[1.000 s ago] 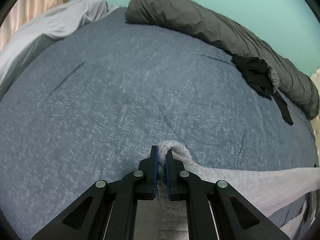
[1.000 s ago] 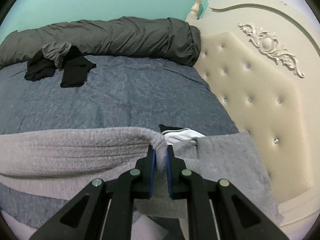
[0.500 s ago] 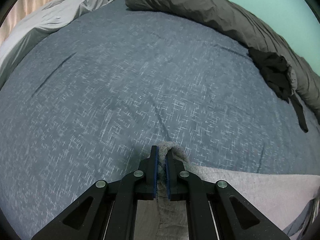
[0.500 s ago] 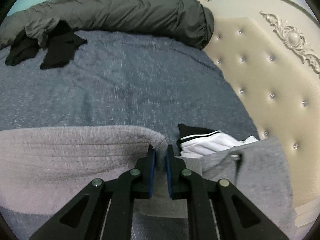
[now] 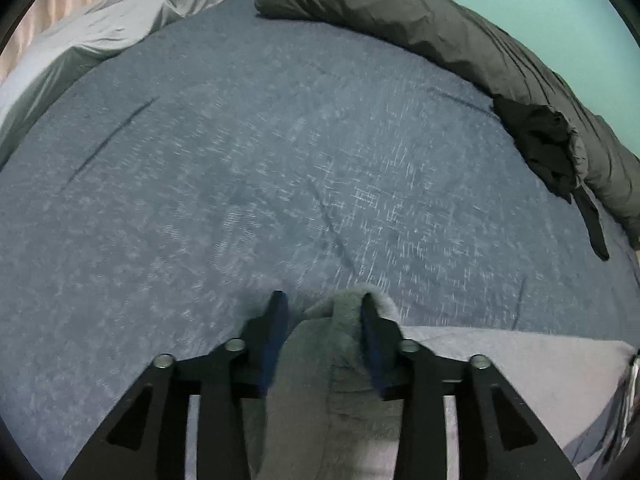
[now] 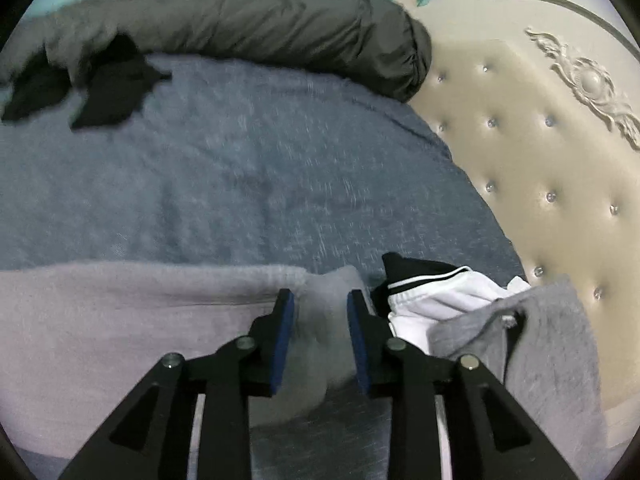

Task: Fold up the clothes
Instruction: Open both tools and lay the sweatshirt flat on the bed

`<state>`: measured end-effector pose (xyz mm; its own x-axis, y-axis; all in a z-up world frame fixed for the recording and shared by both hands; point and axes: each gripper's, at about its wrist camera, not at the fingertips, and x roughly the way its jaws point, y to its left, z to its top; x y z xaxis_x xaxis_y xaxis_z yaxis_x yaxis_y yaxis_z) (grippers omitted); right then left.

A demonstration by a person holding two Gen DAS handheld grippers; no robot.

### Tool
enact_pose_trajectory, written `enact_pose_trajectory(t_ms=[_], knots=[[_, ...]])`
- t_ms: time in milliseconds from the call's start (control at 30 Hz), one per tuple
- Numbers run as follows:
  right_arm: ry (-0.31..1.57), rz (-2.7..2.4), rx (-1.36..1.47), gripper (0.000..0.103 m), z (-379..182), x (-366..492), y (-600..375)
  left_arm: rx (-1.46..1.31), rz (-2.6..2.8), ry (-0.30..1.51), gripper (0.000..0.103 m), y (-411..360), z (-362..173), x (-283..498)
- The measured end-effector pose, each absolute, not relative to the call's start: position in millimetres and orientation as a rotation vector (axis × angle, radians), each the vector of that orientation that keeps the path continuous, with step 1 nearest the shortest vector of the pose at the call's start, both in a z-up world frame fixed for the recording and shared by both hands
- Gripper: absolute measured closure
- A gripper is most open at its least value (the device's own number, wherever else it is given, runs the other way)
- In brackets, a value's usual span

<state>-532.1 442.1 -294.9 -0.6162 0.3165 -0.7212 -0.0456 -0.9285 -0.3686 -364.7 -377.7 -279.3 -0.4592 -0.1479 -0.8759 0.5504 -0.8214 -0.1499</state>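
Observation:
A light grey fleecy garment [image 5: 500,364] lies flat on the blue bedspread [image 5: 248,168], stretched between the two grippers. In the left wrist view its corner bunches up between the jaws of my left gripper [image 5: 322,304], which are opening; the cloth still leans on the right pad and is clear of the left one. In the right wrist view the same garment [image 6: 132,312] ends in a corner between the jaws of my right gripper [image 6: 320,300], also opening, with gaps on both sides of the cloth.
A rolled dark grey duvet [image 5: 420,28] runs along the far side of the bed, with black clothes [image 5: 548,148] against it. A white-and-black garment [image 6: 432,296] and a grey one [image 6: 552,344] lie by the cream tufted headboard [image 6: 540,152]. Pale grey bedding [image 5: 96,40] lies far left.
Both grippers have come down to the bed with the fleecy garment and their jaws have parted, letting go of its corners. The garment now lies flat.

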Motion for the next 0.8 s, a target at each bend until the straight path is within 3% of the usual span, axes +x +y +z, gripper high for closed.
enact_pose_trajectory(t_ms=[100, 200, 533, 700, 800], knots=[[-0.427, 2.692, -1.222, 0.075, -275.0, -509.9, 432.6, 1.294, -2.311, 0.614, 0.045, -380.9, -265.6, -344.4], [-0.376, 2.776, -1.227, 0.073, -259.1, -483.5, 420.1, 1.226, -2.319, 0.663, 0.045, -385.9, -250.2, -322.2], [-0.212, 2.97, -1.368, 0.072, -240.6, -373.5, 383.3, 1.446, -2.455, 0.635, 0.044, -356.0, -256.2, -255.8], [-0.098, 2.986, -1.517, 0.054, -257.4, -324.6, 383.1, 1.552, -2.48, 0.661, 0.042, -334.3, -278.4, -213.2], [-0.07, 2.981, -1.588, 0.053, -270.0, -294.5, 388.9, 1.563, -2.484, 0.7, 0.041, -329.3, -285.9, -185.9]])
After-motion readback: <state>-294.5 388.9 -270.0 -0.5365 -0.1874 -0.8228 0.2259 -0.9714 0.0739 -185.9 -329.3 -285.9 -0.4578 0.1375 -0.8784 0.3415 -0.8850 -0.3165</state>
